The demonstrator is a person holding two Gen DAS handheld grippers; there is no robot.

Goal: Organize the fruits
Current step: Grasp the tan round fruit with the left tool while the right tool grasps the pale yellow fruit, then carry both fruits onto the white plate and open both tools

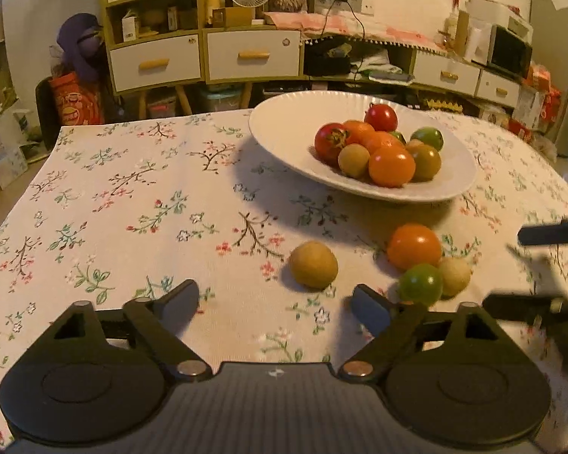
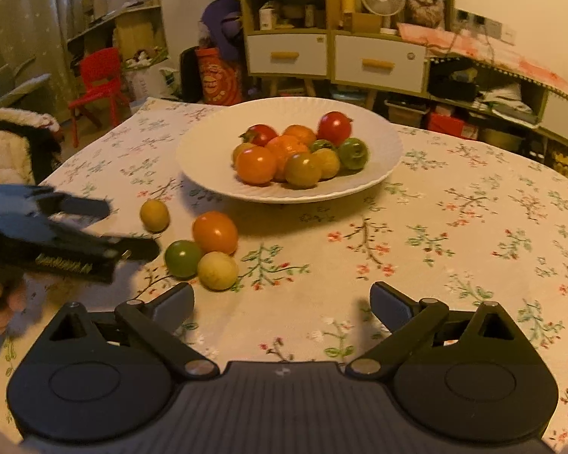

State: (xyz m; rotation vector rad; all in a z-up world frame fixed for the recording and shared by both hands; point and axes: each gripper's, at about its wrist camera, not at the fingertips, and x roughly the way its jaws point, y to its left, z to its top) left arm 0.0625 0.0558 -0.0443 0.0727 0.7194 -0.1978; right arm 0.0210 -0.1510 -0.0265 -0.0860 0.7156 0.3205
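A white plate (image 1: 284, 128) (image 2: 208, 151) holds several red, orange and green fruits. Loose on the tablecloth lie a yellow-brown fruit (image 1: 313, 265) (image 2: 154, 215), an orange fruit (image 1: 414, 246) (image 2: 214, 232), a green fruit (image 1: 420, 283) (image 2: 183, 258) and a pale yellow fruit (image 1: 454, 276) (image 2: 217, 270). My left gripper (image 1: 274, 304) is open and empty, just short of the yellow-brown fruit; it also shows in the right wrist view (image 2: 128, 227). My right gripper (image 2: 282, 302) is open and empty, right of the loose fruits; it also shows at the left wrist view's right edge (image 1: 511, 268).
The floral tablecloth (image 1: 132, 208) covers the table. Shelves and drawers (image 1: 208, 53) stand behind it. A red chair (image 2: 98, 83) stands at the far left. A hand (image 2: 3, 302) holds the left gripper.
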